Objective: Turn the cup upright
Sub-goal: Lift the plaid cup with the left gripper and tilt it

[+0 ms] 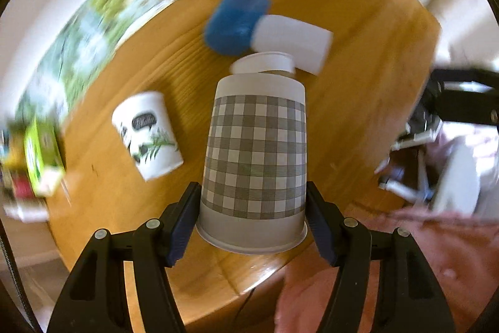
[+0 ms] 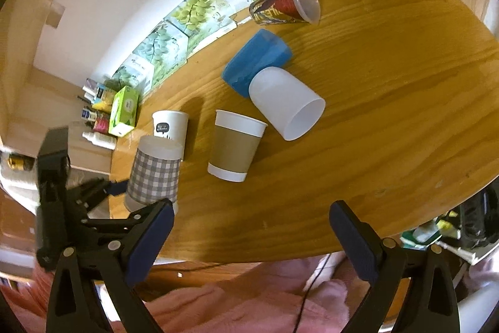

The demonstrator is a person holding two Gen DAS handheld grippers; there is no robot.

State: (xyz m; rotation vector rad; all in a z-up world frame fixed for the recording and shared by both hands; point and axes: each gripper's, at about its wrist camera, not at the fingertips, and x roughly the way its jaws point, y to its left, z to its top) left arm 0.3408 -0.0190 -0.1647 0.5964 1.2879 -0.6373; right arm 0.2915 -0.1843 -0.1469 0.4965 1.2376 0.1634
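With your left hand-held gripper (image 1: 252,217) clamped on the checked cup (image 1: 254,158) and the right hand-held gripper (image 2: 251,236) wide open and empty, rotate the cup smoothly, keeping it clear of the desk (image 2: 389,114) until its base faces down.

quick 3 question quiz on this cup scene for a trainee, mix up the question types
1. True or false: the left gripper holds the checked paper cup with its rim toward the camera and its base pointing away.
2. Multiple choice: which cup stands upright on the wooden table? A) the blue cup B) the white plastic cup C) the brown-sleeved paper cup
3. Fill in: the right gripper is ____ and holds nothing.

Key
1. True: both pads press its sides near the rim.
2. C: the blue and white plastic cups lie on their sides, touching each other.
3. Open.
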